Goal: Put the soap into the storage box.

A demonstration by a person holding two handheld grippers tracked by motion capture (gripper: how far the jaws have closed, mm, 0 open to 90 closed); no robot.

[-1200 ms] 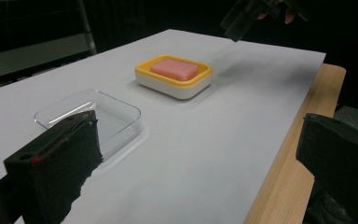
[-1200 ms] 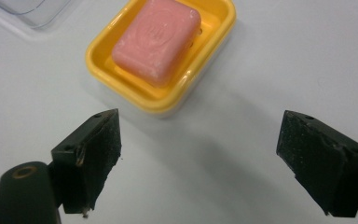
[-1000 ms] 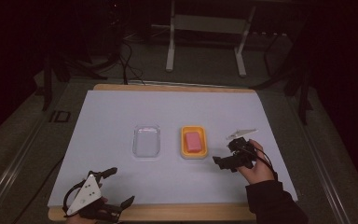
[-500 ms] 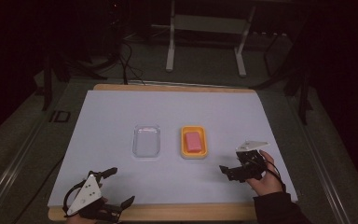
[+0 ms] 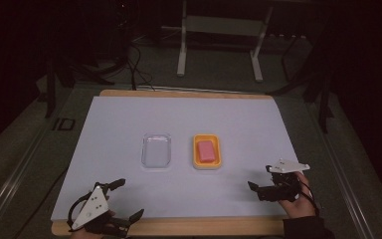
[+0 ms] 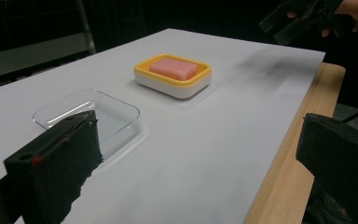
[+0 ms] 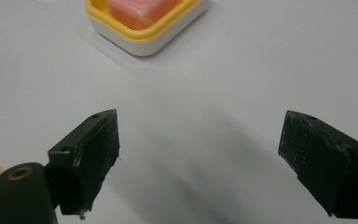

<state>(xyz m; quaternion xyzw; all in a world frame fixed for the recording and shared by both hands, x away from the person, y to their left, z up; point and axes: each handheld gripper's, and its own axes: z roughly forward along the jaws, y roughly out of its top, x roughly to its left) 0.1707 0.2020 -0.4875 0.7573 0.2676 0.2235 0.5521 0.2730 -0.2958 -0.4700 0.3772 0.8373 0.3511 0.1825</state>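
Your right gripper sits at about 4 o'clock on the table, above the white sheet near its front right corner. Its jaws are spread wide with nothing between them; in the right gripper view they frame bare white sheet, and the yellow soap dish lies ahead of them at roughly 11 o'clock, well apart from the tips. Your hand wraps the handle, with the grey three-cornered plate on top.

Your left gripper sits at about 7 o'clock, at the front left edge of the sheet, where the wooden table edge shows. Its jaws are also spread wide and empty. In the left gripper view, the clear plastic tray lies just beyond its left jaw, and the dish stands farther off at 12 o'clock.

The pink soap bar rests inside the yellow dish, near the table's centre, slightly toward 3 o'clock. The clear tray lies just beside it on the 9 o'clock side, apart from it and empty.
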